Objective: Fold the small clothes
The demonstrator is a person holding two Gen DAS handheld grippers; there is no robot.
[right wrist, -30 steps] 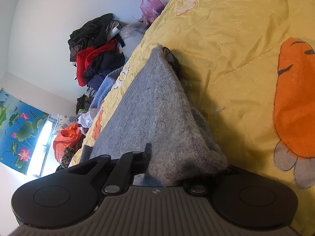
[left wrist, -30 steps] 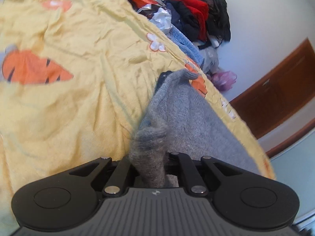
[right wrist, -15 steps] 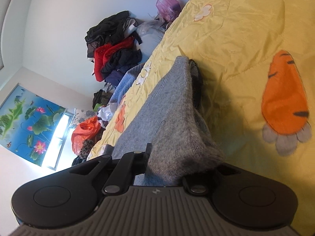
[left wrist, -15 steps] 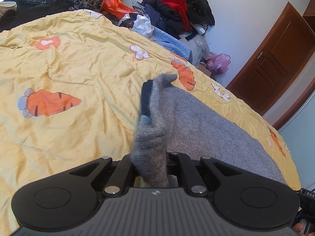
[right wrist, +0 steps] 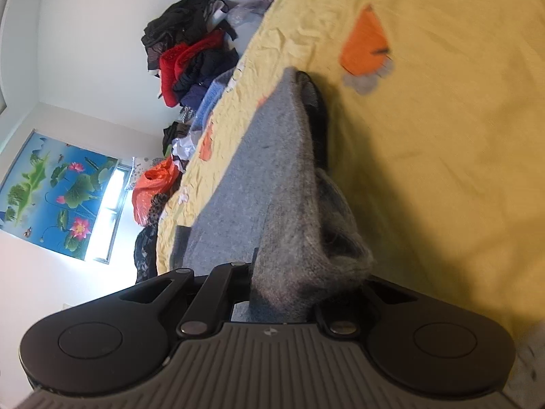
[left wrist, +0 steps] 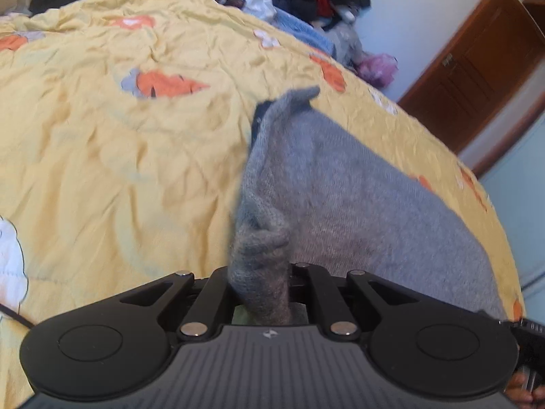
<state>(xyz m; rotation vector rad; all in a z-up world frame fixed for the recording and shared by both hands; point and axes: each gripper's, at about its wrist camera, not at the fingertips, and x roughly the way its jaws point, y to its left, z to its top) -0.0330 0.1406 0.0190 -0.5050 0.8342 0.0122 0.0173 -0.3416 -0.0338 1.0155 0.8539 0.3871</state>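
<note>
We hold the grey knit garment (left wrist: 340,197) over the yellow carrot-print quilt (left wrist: 119,153), left hand-held gripper (left wrist: 262,293) and right hand-held gripper (right wrist: 286,293) each pinching bunched fabric. A clothes pile (right wrist: 190,54) lies beyond the bed.
</note>
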